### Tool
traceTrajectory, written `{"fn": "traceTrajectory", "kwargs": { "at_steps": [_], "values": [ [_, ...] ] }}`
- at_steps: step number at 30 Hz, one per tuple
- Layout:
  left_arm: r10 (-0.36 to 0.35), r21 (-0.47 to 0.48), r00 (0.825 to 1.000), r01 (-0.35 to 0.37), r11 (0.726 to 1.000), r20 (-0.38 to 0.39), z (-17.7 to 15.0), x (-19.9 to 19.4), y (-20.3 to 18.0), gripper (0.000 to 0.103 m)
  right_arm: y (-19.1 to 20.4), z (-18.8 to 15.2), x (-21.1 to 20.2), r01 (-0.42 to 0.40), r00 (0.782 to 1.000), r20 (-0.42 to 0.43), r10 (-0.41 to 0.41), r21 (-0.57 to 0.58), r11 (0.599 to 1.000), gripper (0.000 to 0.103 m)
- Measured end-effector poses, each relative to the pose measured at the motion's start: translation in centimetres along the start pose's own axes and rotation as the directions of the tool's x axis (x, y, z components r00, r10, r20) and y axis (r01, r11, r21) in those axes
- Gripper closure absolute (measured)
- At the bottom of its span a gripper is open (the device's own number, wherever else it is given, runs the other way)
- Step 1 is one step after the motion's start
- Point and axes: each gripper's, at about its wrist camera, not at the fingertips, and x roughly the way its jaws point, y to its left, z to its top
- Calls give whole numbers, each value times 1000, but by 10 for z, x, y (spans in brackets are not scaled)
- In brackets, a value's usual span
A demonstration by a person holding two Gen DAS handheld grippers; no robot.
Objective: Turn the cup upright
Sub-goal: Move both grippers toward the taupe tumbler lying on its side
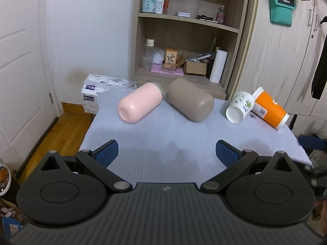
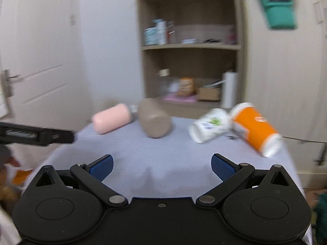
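Note:
Several cups lie on their sides along the far part of a table with a pale blue cloth: a pink cup, a taupe cup, a white floral cup and an orange paper cup. The right wrist view, blurred, shows them too: the pink cup, the taupe cup, the white cup, the orange cup. My left gripper is open and empty over the near cloth. My right gripper is open and empty, well short of the cups.
A wooden shelf unit with bottles and boxes stands behind the table. A white door is at the left, a wardrobe at the right. Tissue packs sit off the table's far left corner. The left gripper's body shows at the left edge.

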Motion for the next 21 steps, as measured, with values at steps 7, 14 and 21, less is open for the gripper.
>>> {"fn": "traceTrajectory", "kwargs": {
  "at_steps": [7,14,21],
  "values": [
    [-75,-94,995,68,993,-69,36,48,2,2,-4,32,40,-152,988,-11,151,-97,984,0],
    [-131,-237,988,107,966,-86,52,100,5,2,0,51,90,-214,977,-52,208,-185,959,0],
    [-112,-245,991,92,965,-68,58,135,2,4,-2,59,139,-193,980,-97,173,-280,940,1]
  ]
}}
